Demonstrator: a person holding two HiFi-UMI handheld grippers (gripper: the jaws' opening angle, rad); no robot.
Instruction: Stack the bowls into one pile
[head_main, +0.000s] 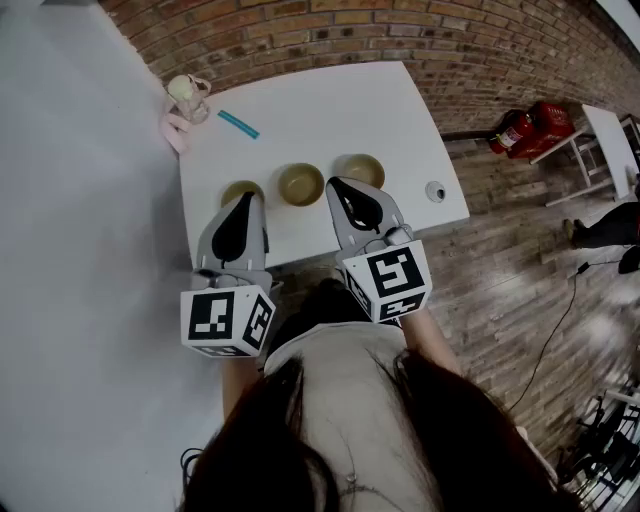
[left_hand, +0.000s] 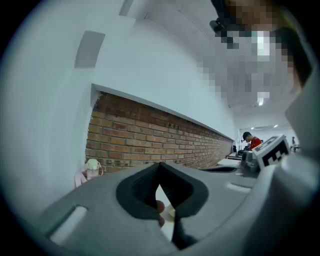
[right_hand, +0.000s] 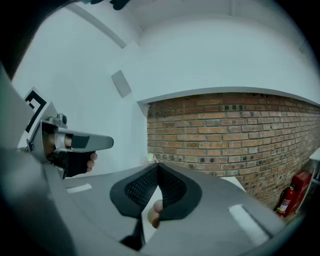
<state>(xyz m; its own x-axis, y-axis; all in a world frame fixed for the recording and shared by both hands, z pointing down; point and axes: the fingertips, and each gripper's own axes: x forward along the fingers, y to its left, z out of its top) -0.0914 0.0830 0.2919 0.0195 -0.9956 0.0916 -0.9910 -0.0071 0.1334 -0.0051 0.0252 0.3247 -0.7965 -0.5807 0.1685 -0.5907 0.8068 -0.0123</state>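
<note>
Three tan bowls stand in a row on the white table (head_main: 330, 110). The left bowl (head_main: 238, 188) is partly hidden by my left gripper (head_main: 246, 197). The middle bowl (head_main: 301, 184) shows in full, and the right bowl (head_main: 364, 169) sits just beyond my right gripper (head_main: 334, 183). Both grippers hover over the table's near edge and point at the brick wall. The left gripper (left_hand: 160, 165) and the right gripper (right_hand: 157, 165) have their jaw tips meeting, with nothing held.
A pink bottle with a pale green lid (head_main: 185, 96) stands at the table's far left corner, with a blue strip (head_main: 238, 124) beside it. A small white round object (head_main: 435, 191) lies near the right edge. Red fire extinguishers (head_main: 528, 128) stand on the wooden floor.
</note>
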